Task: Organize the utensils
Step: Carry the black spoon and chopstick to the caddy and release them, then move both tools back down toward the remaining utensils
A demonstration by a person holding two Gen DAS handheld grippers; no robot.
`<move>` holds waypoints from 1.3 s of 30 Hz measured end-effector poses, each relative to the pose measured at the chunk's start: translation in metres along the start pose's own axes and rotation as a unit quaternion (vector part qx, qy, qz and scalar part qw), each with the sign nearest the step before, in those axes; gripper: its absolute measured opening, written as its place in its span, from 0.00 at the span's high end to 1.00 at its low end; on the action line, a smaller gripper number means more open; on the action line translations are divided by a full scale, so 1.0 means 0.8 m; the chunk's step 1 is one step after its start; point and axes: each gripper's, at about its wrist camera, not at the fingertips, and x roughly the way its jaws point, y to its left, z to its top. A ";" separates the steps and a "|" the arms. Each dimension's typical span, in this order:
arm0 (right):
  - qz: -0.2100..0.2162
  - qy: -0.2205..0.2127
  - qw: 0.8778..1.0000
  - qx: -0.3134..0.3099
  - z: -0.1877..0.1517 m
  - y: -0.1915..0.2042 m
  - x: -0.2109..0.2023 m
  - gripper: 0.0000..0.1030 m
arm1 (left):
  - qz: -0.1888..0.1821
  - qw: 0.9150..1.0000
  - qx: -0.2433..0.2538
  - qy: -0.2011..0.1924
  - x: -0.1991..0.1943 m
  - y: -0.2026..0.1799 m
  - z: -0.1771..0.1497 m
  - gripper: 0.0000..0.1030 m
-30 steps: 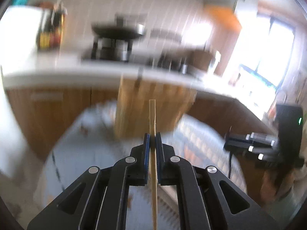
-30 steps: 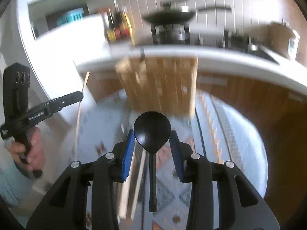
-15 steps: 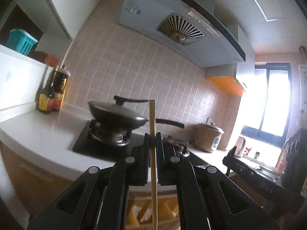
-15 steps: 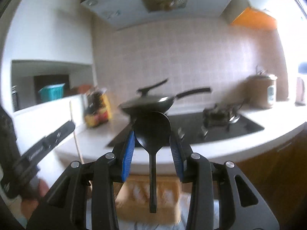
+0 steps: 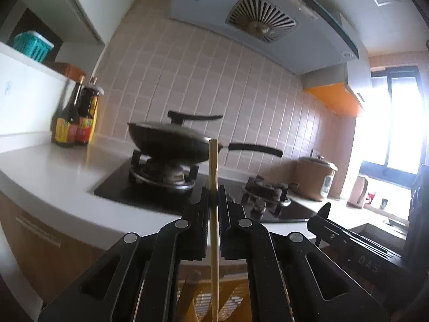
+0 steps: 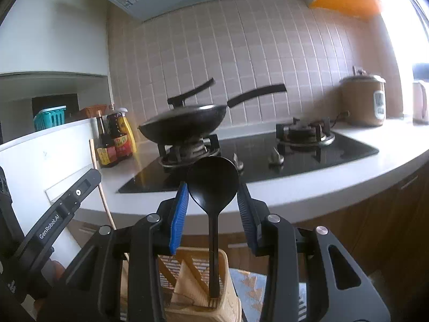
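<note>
Chopstick (image 5: pixel 213 187) occupies the centre of the left wrist view: a thin, pale wooden stick standing upright, pinched between the pads of the left tongs (image 5: pixel 213 201), which are pressed together on it. Its lower end runs down toward a woven utensil holder (image 5: pixel 214 300) visible below the tongs; whether the tip is inside a compartment cannot be told. The stick is judged light, stiff and smooth, so it may pivot or slide in a narrow pinch; hold it near mid-length, as here, and keep it vertical. Far behind, a wok (image 5: pixel 171 142) sits on the left burner of the hob, with sauce bottles (image 5: pixel 76 118) on the worktop (image 5: pixel 53 171) at far left and a rice cooker (image 5: pixel 316 177) at far right.

Right wrist view: a black spoon (image 6: pixel 213 185) stands upright, bowl uppermost, between the pads of the right tongs (image 6: pixel 213 201). The pads are spread and flank the bowl; contact with its edges cannot be confirmed. The handle descends into the utensil holder (image 6: pixel 222 268), apparently into a near compartment. The spoon is judged rigid, light plastic with a slick surface; the slim handle gives a surer grip than the rounded bowl. The left tongs (image 6: pixel 91 177) appear at left, carrying the chopstick (image 6: pixel 100 185).
</note>
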 end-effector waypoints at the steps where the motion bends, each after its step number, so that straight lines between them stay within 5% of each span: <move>1: 0.003 0.004 1.000 0.003 -0.004 -0.003 0.000 0.66 | -0.002 1.000 0.000 0.006 0.000 0.001 -0.002 0.96; 5: 0.016 0.023 1.000 0.010 -0.011 -0.007 -0.009 0.62 | -0.017 1.000 0.002 0.020 -0.011 0.006 -0.003 0.90; 8: 0.027 0.026 0.999 0.022 -0.010 -0.011 -0.027 0.40 | -0.028 0.999 0.008 0.027 -0.025 0.008 0.001 0.80; 15: 0.027 0.035 0.998 0.046 0.005 -0.013 -0.090 0.40 | -0.046 0.998 -0.002 0.043 -0.085 0.021 0.028 0.76; 22: 0.020 0.147 0.989 0.023 0.009 0.012 -0.131 0.40 | -0.056 0.990 -0.026 0.128 -0.122 0.035 0.056 0.74; 27: 0.022 0.246 0.969 0.006 -0.017 0.038 -0.143 0.40 | -0.063 0.969 -0.081 0.225 -0.132 0.061 0.047 0.74; 34: 0.035 0.352 0.935 -0.008 -0.077 0.062 -0.140 0.49 | -0.065 0.919 -0.104 0.374 -0.119 0.087 -0.022 0.74; 37: 0.032 0.391 0.920 -0.005 -0.112 0.061 -0.133 0.55 | -0.073 0.887 -0.123 0.439 -0.107 0.101 -0.071 0.74; 39: 0.030 0.413 0.910 -0.006 -0.130 0.060 -0.127 0.58 | -0.069 0.874 -0.129 0.462 -0.101 0.107 -0.095 0.74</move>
